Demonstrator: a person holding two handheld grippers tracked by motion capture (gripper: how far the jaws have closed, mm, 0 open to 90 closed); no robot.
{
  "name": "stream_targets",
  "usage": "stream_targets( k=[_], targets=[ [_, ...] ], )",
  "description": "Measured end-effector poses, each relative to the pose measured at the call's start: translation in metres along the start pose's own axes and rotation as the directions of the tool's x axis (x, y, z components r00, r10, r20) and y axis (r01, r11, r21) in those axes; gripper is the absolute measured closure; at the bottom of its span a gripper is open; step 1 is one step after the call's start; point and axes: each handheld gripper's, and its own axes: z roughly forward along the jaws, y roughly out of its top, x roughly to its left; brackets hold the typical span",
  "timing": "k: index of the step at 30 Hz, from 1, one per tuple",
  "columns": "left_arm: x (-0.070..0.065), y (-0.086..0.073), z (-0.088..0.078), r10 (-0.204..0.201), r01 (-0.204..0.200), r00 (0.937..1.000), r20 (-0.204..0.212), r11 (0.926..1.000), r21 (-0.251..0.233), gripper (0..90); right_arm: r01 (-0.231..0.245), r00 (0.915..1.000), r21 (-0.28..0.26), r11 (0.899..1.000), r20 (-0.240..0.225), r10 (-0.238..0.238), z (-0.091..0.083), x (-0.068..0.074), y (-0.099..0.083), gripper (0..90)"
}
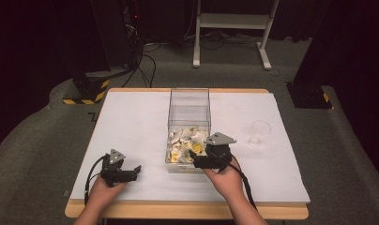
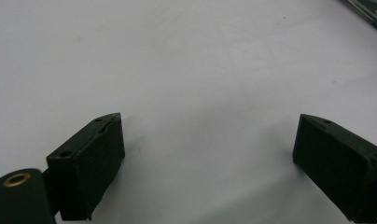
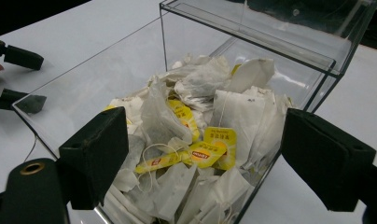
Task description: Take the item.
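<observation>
Right gripper [image 1: 195,159] at frame centre, jaws apart over teabags [image 3: 196,140] in clear box [image 1: 189,101]; best lowered onto one tag. Left gripper [image 1: 137,169] lower left, jaws apart, empty.

We see a white table top [image 1: 131,122] with a pale wood edge at the bottom of the high view. The clear box [image 3: 252,42] at centre holds white tea bags [image 3: 196,84] with yellow tags [image 3: 220,140] marked red. Both grippers, left gripper [image 1: 131,172] and right gripper [image 1: 197,159], are black with grey plates. A clear glass [image 1: 259,133] stands right of centre; the floor [image 1: 347,154] is grey.
</observation>
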Motion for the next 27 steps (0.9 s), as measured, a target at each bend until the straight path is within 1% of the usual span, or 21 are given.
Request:
stream_targets(
  k=[1,3,5,7,10,16,22,24,27],
  targets=[
    [0.0,0.0,0.0,0.0,0.0,1.0,0.001,1.0,0.0,9.6,0.003,1.0,0.0,1.0,-0.003,-0.003,0.001,0.0,0.001,15.7],
    [0.0,0.0,0.0,0.001,-0.001,1.0,0.0,1.0,-0.001,9.6,0.025,0.9997,0.008,1.0,-0.001,-0.025,0.003,0.002,0.002,15.8],
    [0.0,0.0,0.0,0.001,-0.001,1.0,0.001,1.0,0.0,9.6,0.027,0.9996,0.006,1.0,-0.01,-0.027,0.004,0.004,0.004,16.3],
    [0.0,0.0,0.0,0.0,0.0,1.0,0.0,1.0,-0.001,9.6,0.043,0.999,0.005,0.999,-0.011,-0.043,0.006,0.006,0.006,18.2],
    [0.0,0.0,0.0,0.001,-0.001,1.0,0.0,1.0,-0.001,9.7,0.055,0.9982,0.008,0.998,-0.024,-0.054,0.011,0.008,0.011,20.0],
    [0.0,0.0,0.0,0.0,0.0,1.0,0.003,1.0,0.0,9.8,0.061,0.9977,0.033,0.998,-0.032,-0.06,0.02,0.01,0.016,20.6],
    [0.0,0.0,0.0,0.002,-0.002,1.0,0.003,1.0,0.0,9.9,0.062,0.9964,0.05,0.997,-0.061,-0.059,0.027,0.011,0.02,27.3],
    [0.0,0.0,0.0,0.002,-0.002,1.0,0.003,1.0,0.0,9.9,0.056,0.9961,0.069,0.996,-0.072,-0.051,0.03,0.01,0.021,29.2],
    [0.0,0.0,0.0,0.002,-0.002,1.0,0.004,1.0,0.0,10.0,0.066,0.9955,0.093,0.993,-0.075,-0.059,0.034,0.01,0.021,30.4]
  ],
)
